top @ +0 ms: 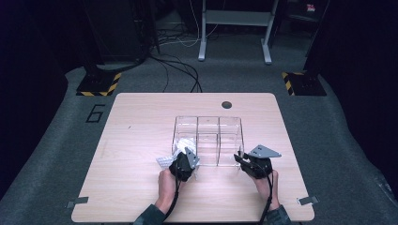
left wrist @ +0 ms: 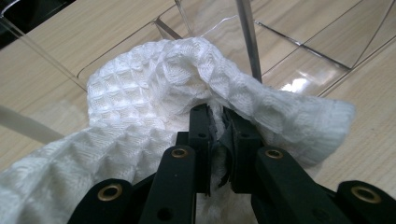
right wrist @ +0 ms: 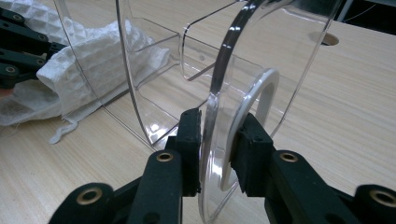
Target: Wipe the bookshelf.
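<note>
Two grippers, left (left wrist: 217,135) fingers clenched on white cloth (left wrist: 154,93), right (right wrist: 217,144) fingers grasping clear organizer (right wrist: 215,93) rim

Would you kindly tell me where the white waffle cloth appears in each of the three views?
High view: the white waffle cloth lies at the left gripper, draped over the clear organiser's near left corner.
Left gripper view: fills the centre, pinched between the jaws.
Right gripper view: upper left, behind the clear wall.
Shared landmark: the clear organiser.

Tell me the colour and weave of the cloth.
White waffle-weave cloth; clearest in the left gripper view.
</note>
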A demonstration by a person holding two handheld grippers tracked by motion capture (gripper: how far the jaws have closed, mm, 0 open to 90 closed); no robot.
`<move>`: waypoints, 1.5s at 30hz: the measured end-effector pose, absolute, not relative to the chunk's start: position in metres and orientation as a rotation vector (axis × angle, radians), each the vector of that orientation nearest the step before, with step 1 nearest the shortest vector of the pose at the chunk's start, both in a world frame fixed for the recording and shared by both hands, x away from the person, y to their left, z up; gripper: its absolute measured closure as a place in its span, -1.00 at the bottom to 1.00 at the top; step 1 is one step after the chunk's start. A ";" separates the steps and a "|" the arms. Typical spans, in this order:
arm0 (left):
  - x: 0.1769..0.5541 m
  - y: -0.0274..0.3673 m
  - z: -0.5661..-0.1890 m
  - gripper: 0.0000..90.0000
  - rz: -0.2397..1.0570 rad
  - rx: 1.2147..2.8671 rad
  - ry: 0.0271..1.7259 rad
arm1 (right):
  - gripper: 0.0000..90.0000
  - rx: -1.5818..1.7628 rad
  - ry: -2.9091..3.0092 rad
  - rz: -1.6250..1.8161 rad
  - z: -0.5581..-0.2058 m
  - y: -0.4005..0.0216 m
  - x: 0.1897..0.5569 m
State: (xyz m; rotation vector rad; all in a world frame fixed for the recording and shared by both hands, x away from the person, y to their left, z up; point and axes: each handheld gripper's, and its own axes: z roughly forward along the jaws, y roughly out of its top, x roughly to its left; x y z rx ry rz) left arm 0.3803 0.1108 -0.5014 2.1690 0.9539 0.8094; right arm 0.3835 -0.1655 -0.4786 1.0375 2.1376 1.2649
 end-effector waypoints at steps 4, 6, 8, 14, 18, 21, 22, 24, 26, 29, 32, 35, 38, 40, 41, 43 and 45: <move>0.374 0.114 -0.498 0.83 0.792 2.143 0.954 | 0.63 1.037 2.140 1.262 -0.478 -0.166 0.384; 0.368 0.116 -0.493 0.84 0.794 2.124 0.941 | 0.63 1.033 2.141 1.258 -0.478 -0.166 0.384; 0.366 0.117 -0.492 0.83 0.792 2.115 0.938 | 0.63 1.033 2.142 1.258 -0.478 -0.166 0.384; 0.355 0.121 -0.476 0.83 0.808 2.052 0.917 | 0.63 1.029 2.145 1.257 -0.478 -0.166 0.384; 0.353 0.124 -0.465 0.84 0.820 2.022 0.909 | 0.63 1.027 2.146 1.256 -0.478 -0.166 0.384; 0.352 0.124 -0.456 0.83 0.849 1.995 0.903 | 0.63 1.027 2.147 1.254 -0.478 -0.166 0.384; 0.352 0.124 -0.456 0.83 0.849 1.995 0.903 | 0.63 1.027 2.147 1.254 -0.478 -0.166 0.384; 0.351 0.124 -0.448 0.83 0.864 1.979 0.897 | 0.63 1.032 2.146 1.257 -0.478 -0.166 0.384; 0.352 0.125 -0.442 0.83 0.867 1.959 0.897 | 0.63 1.028 2.148 1.254 -0.478 -0.166 0.384; 0.357 0.125 -0.429 0.83 0.884 1.929 0.888 | 0.63 1.031 2.147 1.256 -0.478 -0.166 0.384; 0.360 0.126 -0.419 0.83 0.896 1.904 0.883 | 0.63 1.031 2.147 1.257 -0.478 -0.166 0.384; 0.365 0.125 -0.408 0.83 0.917 1.893 0.862 | 0.63 1.027 2.148 1.255 -0.478 -0.166 0.384; 0.369 0.124 -0.400 0.83 0.927 1.874 0.856 | 0.63 1.027 2.147 1.254 -0.478 -0.166 0.384; 0.374 0.122 -0.390 0.83 0.932 1.866 0.843 | 0.63 1.027 2.147 1.254 -0.478 -0.166 0.384; 0.376 0.120 -0.387 0.83 0.936 1.856 0.839 | 0.63 1.027 2.147 1.253 -0.478 -0.166 0.384; 0.378 0.119 -0.384 0.83 0.938 1.854 0.836 | 0.63 1.027 2.147 1.254 -0.478 -0.166 0.384; 0.382 0.116 -0.377 0.83 0.938 1.836 0.826 | 0.63 1.026 2.147 1.254 -0.478 -0.166 0.384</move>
